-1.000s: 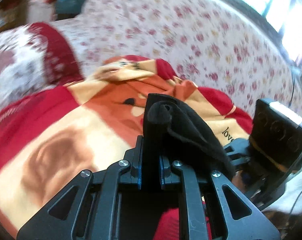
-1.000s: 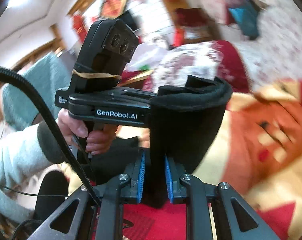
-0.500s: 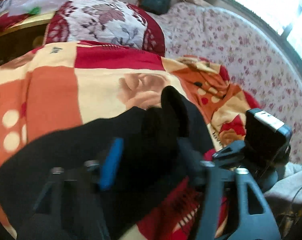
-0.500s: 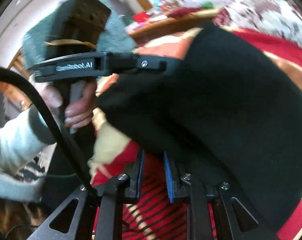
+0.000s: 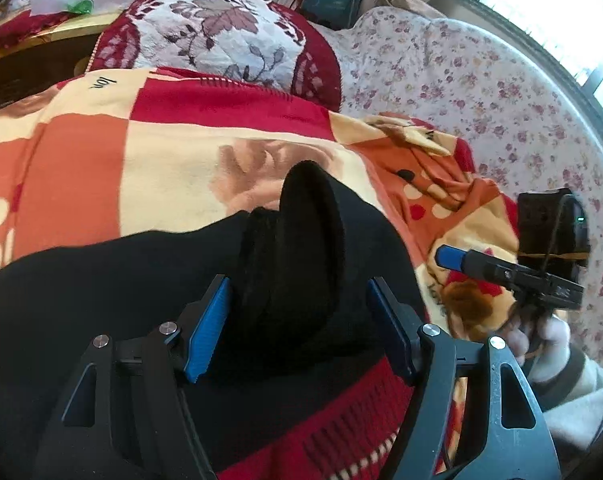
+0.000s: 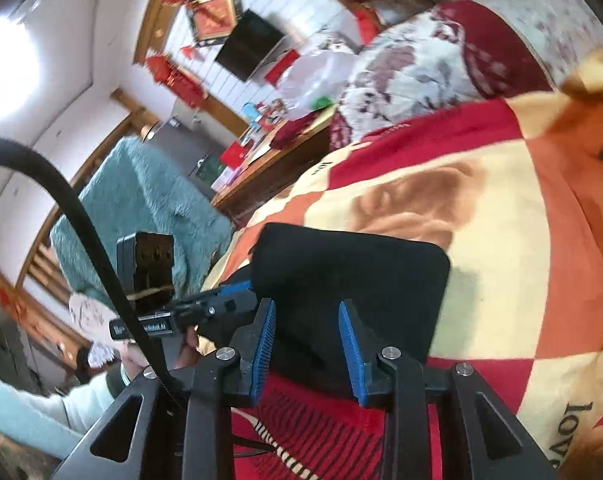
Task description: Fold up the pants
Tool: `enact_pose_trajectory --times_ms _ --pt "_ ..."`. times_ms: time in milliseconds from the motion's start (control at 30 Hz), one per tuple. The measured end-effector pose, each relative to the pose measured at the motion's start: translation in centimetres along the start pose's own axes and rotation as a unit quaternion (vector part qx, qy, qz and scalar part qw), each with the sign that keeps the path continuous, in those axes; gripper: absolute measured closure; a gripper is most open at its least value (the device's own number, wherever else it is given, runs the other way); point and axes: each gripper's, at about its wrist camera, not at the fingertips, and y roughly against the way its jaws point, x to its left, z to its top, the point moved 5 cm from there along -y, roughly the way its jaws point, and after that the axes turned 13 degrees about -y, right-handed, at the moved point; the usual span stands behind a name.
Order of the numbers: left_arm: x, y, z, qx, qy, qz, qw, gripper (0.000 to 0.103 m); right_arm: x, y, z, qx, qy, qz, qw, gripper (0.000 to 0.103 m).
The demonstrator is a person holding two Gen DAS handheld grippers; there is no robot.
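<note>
The black pants (image 5: 149, 280) lie folded on a red, orange and cream blanket (image 5: 141, 160); a raised fold of them stands between my left fingers. My left gripper (image 5: 301, 328) is open, its blue pads on either side of that fold. In the right wrist view the pants (image 6: 353, 276) show as a neat black rectangle on the blanket (image 6: 521, 260). My right gripper (image 6: 307, 348) is open at the near edge of the pants. The right gripper also shows in the left wrist view (image 5: 453, 259), and the left gripper in the right wrist view (image 6: 237, 294).
A floral red-and-white cushion (image 5: 221, 36) lies beyond the blanket, with a flowered bedsheet (image 5: 481, 92) to the right. A wooden table (image 6: 269, 164) with clutter and a teal fuzzy chair cover (image 6: 141, 208) stand at the left. A black cable (image 6: 85, 240) crosses the right wrist view.
Both grippers held the pants pinched and lifted a second ago. They lowered the pants onto the blanket and both have opened, letting the cloth go.
</note>
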Motion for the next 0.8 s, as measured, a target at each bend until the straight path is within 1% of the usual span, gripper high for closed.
enact_pose_trajectory --times_ms 100,133,200,233,300,367,400,433,467,500,533,600,633,700,800 --pt "0.3 -1.3 0.4 0.01 0.008 -0.003 0.9999 0.034 0.3 -0.9 0.5 0.005 0.019 -0.014 1.0 0.068" --pt "0.2 -1.6 0.5 0.01 0.01 -0.008 0.9999 0.034 0.1 -0.9 0.6 0.007 0.026 -0.02 0.999 0.063" --pt "0.0 -2.0 0.6 0.011 0.009 -0.009 0.9999 0.033 -0.3 -1.5 0.9 0.006 0.047 -0.055 0.997 0.058" --pt "-0.1 -2.2 0.5 0.013 0.008 -0.007 0.9999 0.033 -0.5 -2.1 1.0 0.007 0.052 -0.08 0.995 0.058" --pt "-0.5 -2.5 0.5 0.015 0.004 0.003 0.9999 0.034 -1.9 -2.2 1.2 -0.003 0.048 -0.107 0.993 0.058" --pt "-0.7 -2.5 0.5 0.013 0.004 0.011 0.9999 0.034 -3.0 -1.8 1.6 -0.018 0.022 -0.107 0.994 0.058" --pt "-0.8 -2.5 0.5 0.011 0.006 0.006 0.9999 0.043 -3.7 -1.8 1.9 -0.023 0.005 -0.118 0.993 0.058" --pt "-0.9 -2.5 0.5 0.009 0.009 0.0 0.9999 0.051 -4.6 -2.1 2.2 -0.021 -0.007 -0.14 0.99 0.057" --pt "-0.9 -2.5 0.6 0.008 0.017 -0.008 0.9998 0.067 -5.2 -2.3 2.3 -0.015 -0.016 -0.147 0.989 0.056" --pt "-0.9 -2.6 0.6 0.013 0.031 -0.015 0.9993 0.086 -5.7 -2.7 2.4 -0.011 -0.024 -0.145 0.989 0.054" --pt "-0.9 -2.6 0.5 0.017 0.043 -0.019 0.9988 0.09 -6.0 -3.0 2.4 -0.007 -0.032 -0.141 0.989 0.054" --pt "-1.4 -1.9 0.4 0.014 0.059 -0.015 0.998 0.091 -5.9 -3.6 2.2 0.004 -0.036 -0.141 0.989 0.054" --pt "-1.9 -1.2 0.4 0.01 0.059 -0.012 0.9981 0.092 -5.6 -3.6 2.2 0.005 -0.031 -0.143 0.989 0.054" --pt "-2.9 0.5 0.5 -0.003 0.059 -0.02 0.9981 0.093 -4.7 -3.2 2.2 0.006 -0.018 -0.145 0.989 0.054" --pt "-3.5 2.4 0.2 -0.005 0.053 0.0 0.9986 0.093 -3.0 -2.2 2.4 -0.011 0.013 -0.151 0.988 0.054"
